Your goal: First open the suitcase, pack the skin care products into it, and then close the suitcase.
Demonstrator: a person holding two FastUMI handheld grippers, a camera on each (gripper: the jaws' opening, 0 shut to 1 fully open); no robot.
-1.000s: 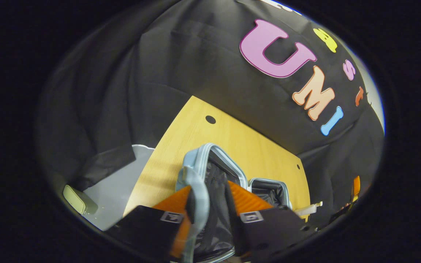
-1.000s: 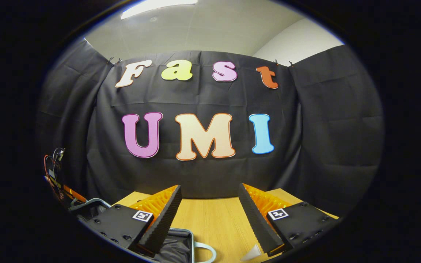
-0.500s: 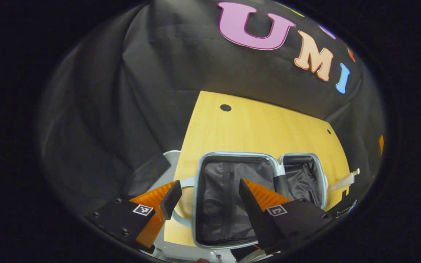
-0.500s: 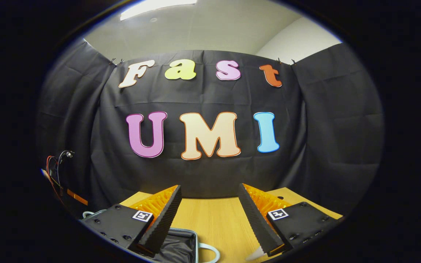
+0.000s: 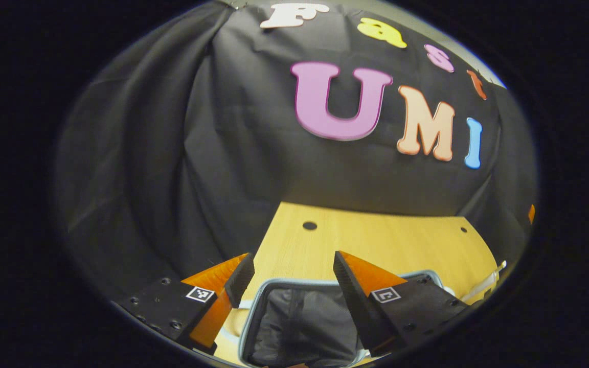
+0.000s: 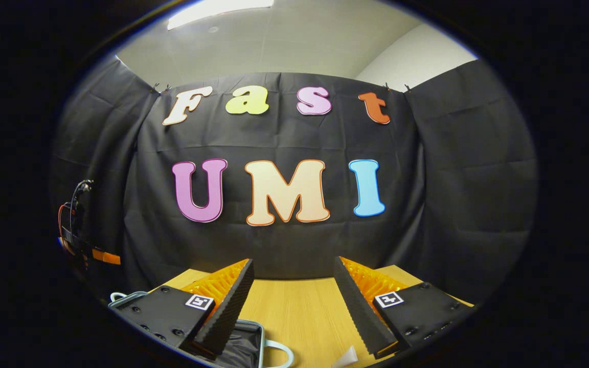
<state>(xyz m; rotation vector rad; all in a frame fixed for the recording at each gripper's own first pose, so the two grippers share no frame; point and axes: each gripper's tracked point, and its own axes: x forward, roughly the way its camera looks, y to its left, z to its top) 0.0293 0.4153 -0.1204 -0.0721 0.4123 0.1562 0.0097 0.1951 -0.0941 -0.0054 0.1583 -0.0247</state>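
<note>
Light-blue hard-shell suitcase [image 5: 299,322] lies open on the wooden table [image 5: 376,240], dark lining exposed, directly below the left gripper [image 5: 292,271]. Left gripper spread wide, empty. Right gripper [image 6: 292,278] likewise wide, empty, over the table's near edge.

A light wooden desk [image 5: 376,240] with small dark holes carries the open suitcase [image 5: 299,322], lying flat with its dark lining up, and a whitish tube [image 5: 483,286] just beside it.
</note>
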